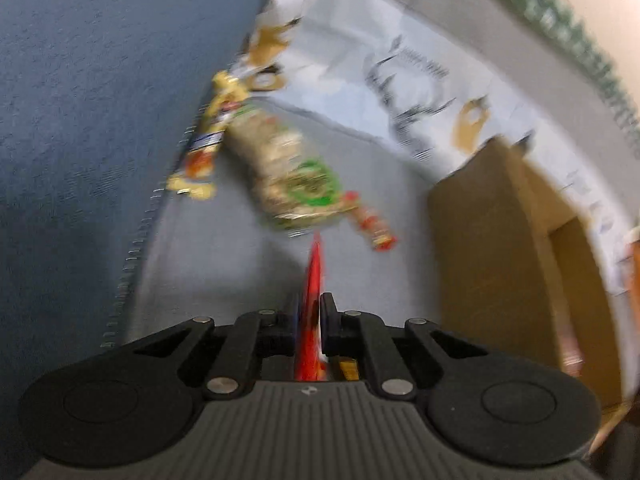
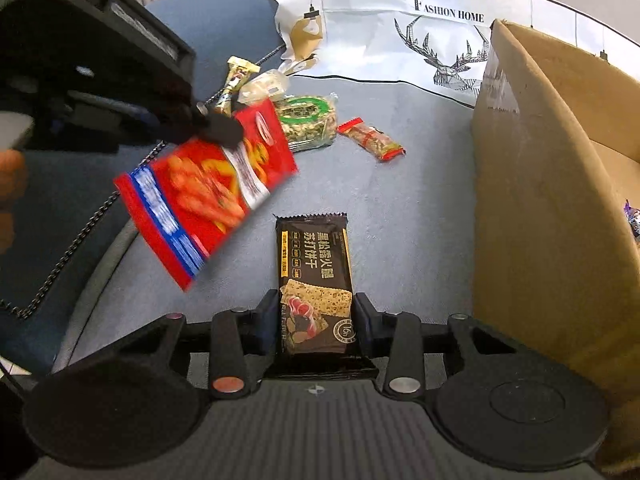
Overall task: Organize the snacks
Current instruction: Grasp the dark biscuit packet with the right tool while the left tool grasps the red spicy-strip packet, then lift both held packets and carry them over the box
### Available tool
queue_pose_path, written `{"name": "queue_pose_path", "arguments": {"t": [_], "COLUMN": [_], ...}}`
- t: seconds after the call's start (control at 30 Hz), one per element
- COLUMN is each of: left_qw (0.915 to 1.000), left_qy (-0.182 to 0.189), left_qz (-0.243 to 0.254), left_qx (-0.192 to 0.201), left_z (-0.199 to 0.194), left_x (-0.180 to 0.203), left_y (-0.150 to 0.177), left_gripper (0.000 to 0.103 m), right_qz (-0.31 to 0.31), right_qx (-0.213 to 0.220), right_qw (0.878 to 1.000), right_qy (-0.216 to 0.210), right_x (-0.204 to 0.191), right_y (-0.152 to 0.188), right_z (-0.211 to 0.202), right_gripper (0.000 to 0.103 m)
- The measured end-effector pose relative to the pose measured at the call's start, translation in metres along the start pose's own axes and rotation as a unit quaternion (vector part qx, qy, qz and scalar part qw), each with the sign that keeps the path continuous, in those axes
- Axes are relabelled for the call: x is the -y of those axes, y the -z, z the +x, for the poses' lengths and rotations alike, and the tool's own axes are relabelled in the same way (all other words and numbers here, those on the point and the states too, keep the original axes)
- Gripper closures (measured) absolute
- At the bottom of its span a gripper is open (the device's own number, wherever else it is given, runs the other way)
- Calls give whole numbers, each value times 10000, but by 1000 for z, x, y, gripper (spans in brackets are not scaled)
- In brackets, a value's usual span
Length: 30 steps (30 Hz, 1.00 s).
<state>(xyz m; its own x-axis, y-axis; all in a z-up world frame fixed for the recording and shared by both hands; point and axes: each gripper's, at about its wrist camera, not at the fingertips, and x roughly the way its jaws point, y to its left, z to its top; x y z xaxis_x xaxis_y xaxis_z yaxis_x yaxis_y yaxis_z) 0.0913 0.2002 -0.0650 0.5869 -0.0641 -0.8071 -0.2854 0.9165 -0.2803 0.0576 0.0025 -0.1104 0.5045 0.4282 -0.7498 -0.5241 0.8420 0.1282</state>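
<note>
Taking the cardboard box (image 2: 532,184) as the landmark and going from left to right: farthest from the box, the left tool (image 2: 218,128) is closed on the top edge of a red snack bag (image 2: 204,196), which hangs free above the grey surface (image 2: 400,232); in the left wrist view the bag is seen edge-on between the nearly touching fingers, and the picture is blurred. I think the bag is pinched at its edge because a flat, soft bag is easiest to lift this way, and it then hangs straight for dropping into the box. Nearer to the box, the right tool (image 2: 318,322) is half closed on the two long sides of a dark cracker pack (image 2: 314,280), with its pads pressing on the wrapper; the hold across the narrow width keeps the stiff pack level. Behind these, well apart from the box, a green-labelled nut bar pack (image 2: 308,120), a small red-ended bar (image 2: 370,138) and a yellow-white candy wrapper (image 2: 236,76) lie loose on the surface, not yet collected. The box stands open at the right side, with one small purple item (image 2: 632,220) partly visible inside. In my judgement both held snacks are meant to go there next.
</note>
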Motion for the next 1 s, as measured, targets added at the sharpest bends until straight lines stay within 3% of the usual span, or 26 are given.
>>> {"name": "queue_pose_path", "arguments": {"t": [0.07,0.23,0.33,0.73,0.83,1.0], "left_qw": [9996,9993,9975,9901,9875,9776], "left_qy": [-279,-304,-411,-647,-711,-928], "left_qz": [81,216,499,988,1086,1675], "left_qx": [-9,-71,-288,-760,-897,-874], "left_z": [3,8,13,36,41,46], "left_x": [2,9,15,27,27,41], "left_y": [1,-1,7,19,22,28], "left_gripper": [87,55,44,32,32,36], "right_qz": [11,11,7,-178,-153,-4], "right_qx": [-70,-58,-76,-56,-46,-40], "right_qw": [10000,10000,10000,9994,9994,9998], "right_qy": [-35,-78,-55,308,307,185], "right_x": [1,1,1,-1,-1,2], "right_y": [2,4,4,6,6,5], "right_z": [0,-2,-1,5,4,5], "right_gripper": [62,59,58,62,62,59]}}
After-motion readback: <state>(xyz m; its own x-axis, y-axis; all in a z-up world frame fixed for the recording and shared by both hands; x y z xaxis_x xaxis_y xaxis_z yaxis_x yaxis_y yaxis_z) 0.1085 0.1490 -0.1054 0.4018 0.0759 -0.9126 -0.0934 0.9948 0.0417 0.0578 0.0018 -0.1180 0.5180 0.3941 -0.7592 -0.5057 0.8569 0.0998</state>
